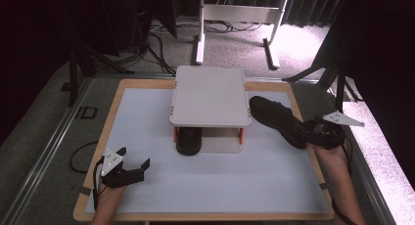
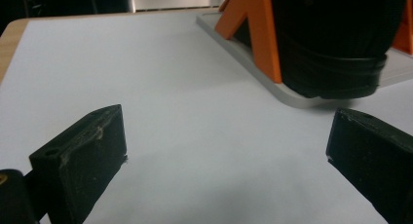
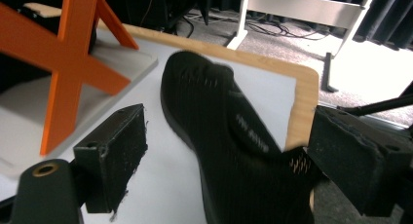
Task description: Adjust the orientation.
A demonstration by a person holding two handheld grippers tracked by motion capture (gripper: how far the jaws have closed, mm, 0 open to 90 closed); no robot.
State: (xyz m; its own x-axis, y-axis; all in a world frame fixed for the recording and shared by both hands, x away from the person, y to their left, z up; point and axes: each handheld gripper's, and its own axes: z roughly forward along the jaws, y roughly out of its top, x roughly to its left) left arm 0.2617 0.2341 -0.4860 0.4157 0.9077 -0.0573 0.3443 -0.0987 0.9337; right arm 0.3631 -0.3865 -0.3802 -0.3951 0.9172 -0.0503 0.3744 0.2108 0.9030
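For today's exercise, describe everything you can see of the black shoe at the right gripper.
The black shoe is a low slip-on style with a knitted-looking upper and a thin black sole. It lies on the white table mat, right of the small grey shelf, toe pointing away from the person and heel nearest the right gripper. In the right gripper view the heel end sits between the open jaws; whether they touch it cannot be told. It looks whole and empty.

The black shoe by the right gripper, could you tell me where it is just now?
In the high view, the black shoe lies on the right side of the white mat, beside the small shelf rack, with its heel at the right gripper.
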